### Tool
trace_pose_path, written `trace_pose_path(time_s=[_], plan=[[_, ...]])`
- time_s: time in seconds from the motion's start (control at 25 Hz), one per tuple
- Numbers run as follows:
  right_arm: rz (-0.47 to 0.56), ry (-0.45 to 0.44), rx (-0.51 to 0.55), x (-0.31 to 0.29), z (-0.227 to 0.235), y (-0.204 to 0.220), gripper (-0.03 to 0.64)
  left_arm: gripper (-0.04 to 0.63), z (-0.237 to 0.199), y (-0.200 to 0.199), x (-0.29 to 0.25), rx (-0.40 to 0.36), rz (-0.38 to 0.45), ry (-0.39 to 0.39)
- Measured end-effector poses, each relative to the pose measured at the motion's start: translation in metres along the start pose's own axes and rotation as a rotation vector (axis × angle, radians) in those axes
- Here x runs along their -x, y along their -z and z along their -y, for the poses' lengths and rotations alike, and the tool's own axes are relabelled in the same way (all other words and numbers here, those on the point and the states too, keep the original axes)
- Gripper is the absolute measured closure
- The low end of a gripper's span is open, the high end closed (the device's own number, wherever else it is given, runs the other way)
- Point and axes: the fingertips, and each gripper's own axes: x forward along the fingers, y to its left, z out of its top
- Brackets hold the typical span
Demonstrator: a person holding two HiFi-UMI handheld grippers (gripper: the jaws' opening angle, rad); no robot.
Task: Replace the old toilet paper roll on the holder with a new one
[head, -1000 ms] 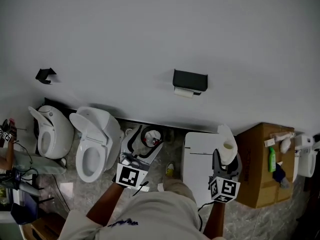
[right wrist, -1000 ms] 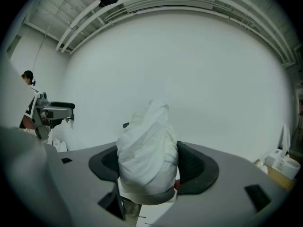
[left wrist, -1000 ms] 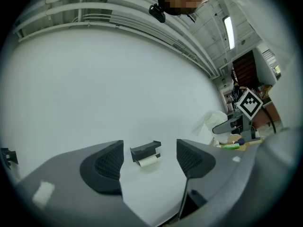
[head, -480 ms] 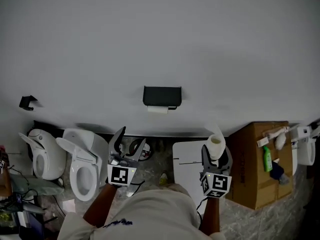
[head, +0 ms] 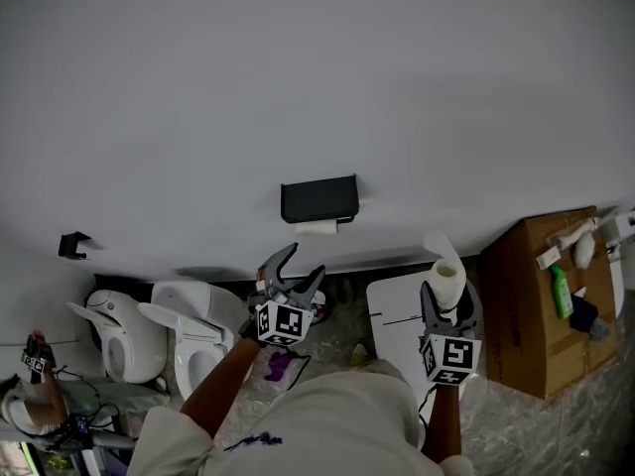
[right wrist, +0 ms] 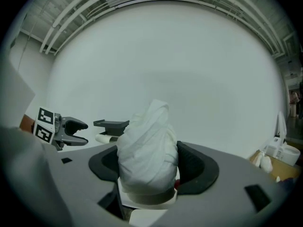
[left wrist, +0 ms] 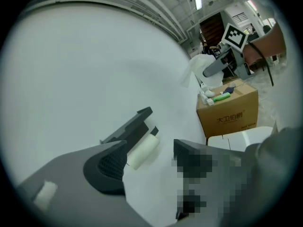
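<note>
A black holder (head: pixel 318 198) is fixed to the white wall, with the thin old roll (head: pixel 316 226) hanging under it. My left gripper (head: pixel 290 271) is open and empty just below and left of it. In the left gripper view, the old roll (left wrist: pixel 143 150) and holder (left wrist: pixel 128 126) lie ahead of the left gripper (left wrist: pixel 149 167), apart from it. My right gripper (head: pixel 448 300) is shut on the new toilet paper roll (head: pixel 446 281), held upright at the right. In the right gripper view, that new roll (right wrist: pixel 147 152) fills the gap between the jaws.
Two white toilets (head: pixel 198 330) stand on the floor at the lower left. A white appliance (head: pixel 397 310) and a cardboard box (head: pixel 541 315) holding bottles stand at the right. A small black hook (head: pixel 71 245) is on the wall at the far left.
My left gripper has swung up and rightwards from beside the toilets to just under the holder. The right gripper has shifted a little, still holding the new roll.
</note>
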Motion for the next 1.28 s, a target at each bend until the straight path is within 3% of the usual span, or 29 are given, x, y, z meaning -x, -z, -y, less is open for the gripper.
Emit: trace_pose_path(time_s=[0.08,0.24,0.36,0.48,0.72,0.96,1.28], plan=[[-0.004,0.005,-0.001,0.0,0.003,0.002,0.301,0.287,0.005,0.009,-0.016,-0.095,-0.039,0.005],[-0.013,0.021,-0.002,0.001,0.011,0.004,0.301,0.292,0.001,0.013,-0.042,-0.4,-0.093,-0.056],[-0.023,0.024,-0.003,0.0,0.012,0.009,0.301,0.381,-0.005,0.012,-0.058,-0.522,-0.096,-0.113],[-0.033,0.028,-0.002,0.004,0.015,0.012,0.301,0.382,0.0,0.022,-0.069,-0.61,-0.129,-0.124],[-0.046,0.072,-0.009,0.014,0.032,0.017,0.301,0.359,-0.001,0.041,-0.088,-0.677,-0.217,-0.131],[-0.063,0.062,-0.022,0.012,0.03,0.025,0.301,0.424,-0.006,0.042,-0.1,-0.758,-0.238,-0.165],[-0.065,0.027,0.0,0.008,0.017,0.023,0.301,0.426,-0.01,0.041,-0.1,-0.753,-0.258,-0.18]])
